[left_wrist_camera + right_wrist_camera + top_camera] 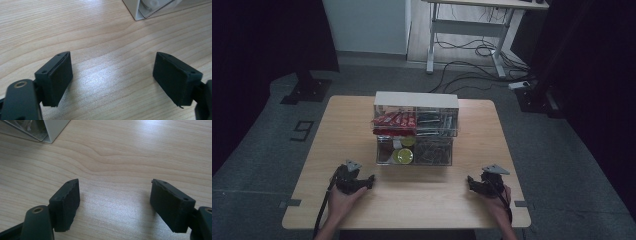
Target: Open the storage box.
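A small drawer cabinet [416,100] with a white top and clear drawers stands in the middle of the wooden table [337,120]. Its upper drawer [414,122] holds red packets and metal clips. The lower drawer [414,151] is pulled out toward me, with yellow-green rolls and paper clips inside. My left gripper [361,181] rests low near the table's front left, open, with bare wood between its jaws [112,62]. At the front right, my right gripper [475,183] is also open over bare wood [115,187]. A white corner of the cabinet [140,11] [51,131] lies ahead of each gripper.
Bare tabletop lies left, right and in front of the cabinet. Beyond the table, a desk frame [467,30] with loose cables [472,55] stands on the grey floor, and dark stands [307,87] flank both sides.
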`<action>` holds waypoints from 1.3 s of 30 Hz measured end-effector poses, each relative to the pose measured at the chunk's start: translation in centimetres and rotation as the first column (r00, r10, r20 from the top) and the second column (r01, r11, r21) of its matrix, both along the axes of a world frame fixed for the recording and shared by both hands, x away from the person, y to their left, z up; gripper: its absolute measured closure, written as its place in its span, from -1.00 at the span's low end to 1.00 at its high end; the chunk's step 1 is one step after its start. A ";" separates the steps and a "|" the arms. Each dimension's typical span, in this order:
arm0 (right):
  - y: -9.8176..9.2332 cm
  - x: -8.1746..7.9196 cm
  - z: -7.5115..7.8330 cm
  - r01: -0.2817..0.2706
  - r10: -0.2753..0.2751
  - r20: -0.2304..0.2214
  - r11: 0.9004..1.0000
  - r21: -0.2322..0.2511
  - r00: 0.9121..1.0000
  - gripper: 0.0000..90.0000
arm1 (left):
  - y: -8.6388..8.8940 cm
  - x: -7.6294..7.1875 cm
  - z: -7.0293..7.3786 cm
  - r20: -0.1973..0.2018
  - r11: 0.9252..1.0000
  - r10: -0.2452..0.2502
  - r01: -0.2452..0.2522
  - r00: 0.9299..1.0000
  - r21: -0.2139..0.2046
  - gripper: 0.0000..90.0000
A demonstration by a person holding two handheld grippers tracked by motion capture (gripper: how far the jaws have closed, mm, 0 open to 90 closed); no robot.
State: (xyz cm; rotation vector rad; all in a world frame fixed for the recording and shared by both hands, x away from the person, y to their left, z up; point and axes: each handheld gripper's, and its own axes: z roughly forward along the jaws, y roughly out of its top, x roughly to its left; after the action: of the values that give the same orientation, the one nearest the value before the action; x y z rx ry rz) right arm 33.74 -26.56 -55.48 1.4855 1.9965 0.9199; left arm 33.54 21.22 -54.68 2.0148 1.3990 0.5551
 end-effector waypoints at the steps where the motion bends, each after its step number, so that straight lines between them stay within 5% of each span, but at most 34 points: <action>1: 0.0 0.0 0.0 0.000 0.000 -0.001 1.000 0.001 1.000 -0.47 | 0.0 0.0 0.0 0.000 1.000 0.000 0.000 1.000 0.000 -0.62; 12: -0.3 -0.3 0.0 0.006 -0.006 -0.002 1.000 0.015 1.000 -0.46 | 0.3 -0.7 0.1 -0.010 1.000 -0.015 0.015 1.000 0.006 -0.58; 27: 0.0 -0.1 0.0 0.017 -0.017 -0.001 1.000 0.001 1.000 -0.45 | 1.3 -1.7 0.4 0.020 1.000 0.017 -0.017 1.000 -0.015 -0.03; 39: 0.0 -0.3 0.0 0.008 -0.008 0.000 1.000 0.002 1.000 -0.44 | 2.1 -3.6 4.6 0.098 0.992 -0.009 0.022 0.995 -0.126 0.33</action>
State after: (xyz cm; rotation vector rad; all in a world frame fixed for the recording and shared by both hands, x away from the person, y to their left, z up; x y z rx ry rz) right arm 33.47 -26.54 -55.46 1.4927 1.9890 0.9189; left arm 29.93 23.31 -50.06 1.8720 1.3257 0.5365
